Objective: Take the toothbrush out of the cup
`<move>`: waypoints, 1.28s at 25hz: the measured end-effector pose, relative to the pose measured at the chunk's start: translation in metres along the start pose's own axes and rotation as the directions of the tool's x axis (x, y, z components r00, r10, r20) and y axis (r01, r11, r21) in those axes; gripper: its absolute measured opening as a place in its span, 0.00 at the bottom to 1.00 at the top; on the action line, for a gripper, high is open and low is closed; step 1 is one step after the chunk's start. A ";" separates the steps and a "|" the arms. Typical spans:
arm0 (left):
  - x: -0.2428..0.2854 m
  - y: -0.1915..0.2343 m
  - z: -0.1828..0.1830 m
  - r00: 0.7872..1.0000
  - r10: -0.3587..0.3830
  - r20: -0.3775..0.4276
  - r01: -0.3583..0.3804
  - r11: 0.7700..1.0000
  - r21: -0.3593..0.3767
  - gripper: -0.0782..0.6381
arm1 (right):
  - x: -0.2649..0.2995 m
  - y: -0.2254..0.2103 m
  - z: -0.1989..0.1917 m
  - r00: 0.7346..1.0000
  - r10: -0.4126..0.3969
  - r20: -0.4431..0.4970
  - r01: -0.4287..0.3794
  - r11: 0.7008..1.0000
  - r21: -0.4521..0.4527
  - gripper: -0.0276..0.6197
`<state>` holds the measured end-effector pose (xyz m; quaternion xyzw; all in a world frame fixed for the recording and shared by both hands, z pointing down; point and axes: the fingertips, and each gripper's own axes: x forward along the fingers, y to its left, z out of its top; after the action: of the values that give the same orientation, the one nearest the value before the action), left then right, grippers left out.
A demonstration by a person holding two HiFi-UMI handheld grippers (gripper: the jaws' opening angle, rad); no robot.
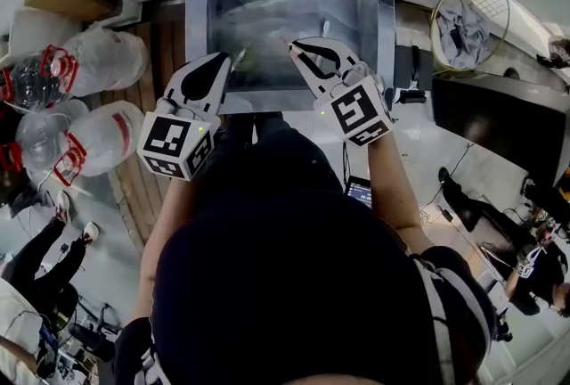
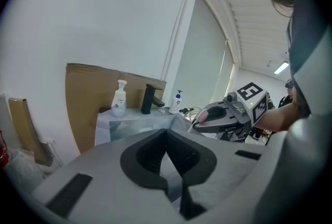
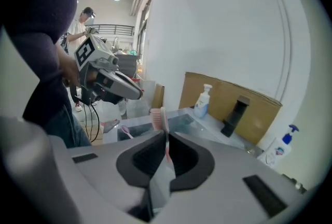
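My right gripper point(image 1: 307, 53) is shut on a toothbrush point(image 3: 162, 123) with a pink head, which stands up between the jaws above the sink point(image 1: 200, 18). In the head view the toothbrush point(image 1: 325, 28) shows as a thin pale streak over the basin. My left gripper point(image 1: 223, 62) hovers at the sink's front left, jaws together, nothing seen between them. A greenish thing, perhaps the cup point(image 1: 243, 61), lies just past its tip, mostly hidden. The left gripper view shows the right gripper point(image 2: 206, 116) to the right, apart from mine point(image 2: 166, 133).
A black faucet point(image 2: 149, 98), a white soap bottle point(image 2: 119, 98) and a blue-capped pump bottle point(image 3: 282, 148) stand on the sink's back rim before a cardboard sheet point(image 3: 249, 101). Large plastic bottles point(image 1: 89, 62) crowd the left; a wire basket point(image 1: 470, 22) stands right. A pink item point(image 3: 124, 132) lies in the basin.
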<state>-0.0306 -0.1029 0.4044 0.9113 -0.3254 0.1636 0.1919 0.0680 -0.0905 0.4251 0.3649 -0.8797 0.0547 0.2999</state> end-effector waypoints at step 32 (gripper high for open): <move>-0.001 0.021 -0.007 0.996 0.090 -0.020 -0.092 0.993 -0.070 0.14 | 0.081 -0.064 -0.229 0.901 0.197 -0.388 0.291 0.390 0.874 0.10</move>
<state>-0.0468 -0.1143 0.4154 0.8867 -0.3706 0.1683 0.2192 0.1775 -0.1142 0.6499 0.4722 -0.6000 0.6011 0.2360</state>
